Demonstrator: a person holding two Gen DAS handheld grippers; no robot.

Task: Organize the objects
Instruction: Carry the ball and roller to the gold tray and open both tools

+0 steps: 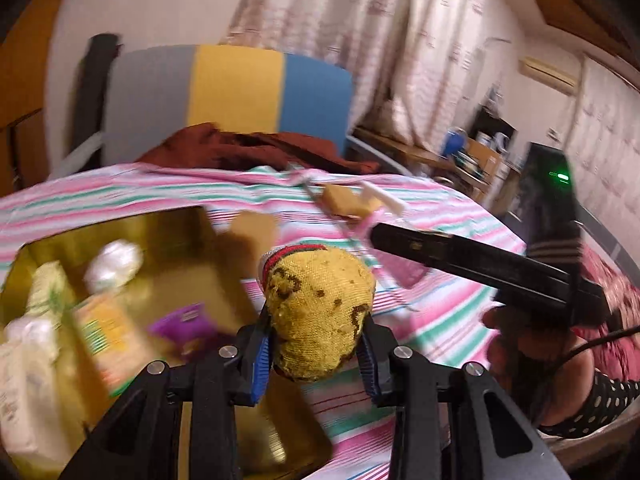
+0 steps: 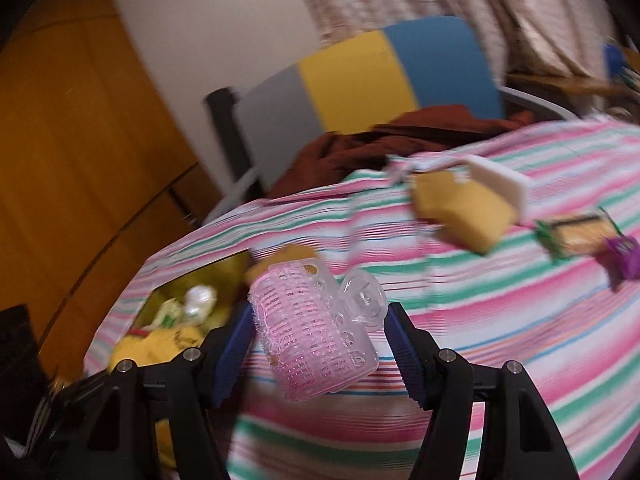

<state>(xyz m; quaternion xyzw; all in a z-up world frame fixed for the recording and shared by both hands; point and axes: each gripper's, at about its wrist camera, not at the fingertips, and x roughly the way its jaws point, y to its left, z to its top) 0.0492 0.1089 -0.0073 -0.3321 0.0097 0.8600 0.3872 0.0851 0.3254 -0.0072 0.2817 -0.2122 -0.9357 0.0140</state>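
My left gripper (image 1: 316, 344) is shut on a yellow knitted pouch (image 1: 320, 308) with a red-green band, held above the right edge of a gold tin box (image 1: 192, 232). The tin holds several small items, among them a white ball (image 1: 114, 264) and a purple packet (image 1: 184, 320). My right gripper (image 2: 320, 344) is shut on a pink clear plastic hair clip (image 2: 316, 328), held above the striped cloth. The tin (image 2: 160, 300) shows at lower left in the right wrist view. The right gripper's body (image 1: 480, 264) shows in the left wrist view.
A striped pink-green cloth (image 2: 480, 320) covers the table. On it lie a tan sponge block (image 2: 464, 212), a white block (image 2: 500, 184), a green-edged packet (image 2: 576, 236) and a purple packet (image 2: 622, 260). A dark red cloth (image 1: 256, 148) and a grey-yellow-blue chair back (image 1: 236, 88) stand behind.
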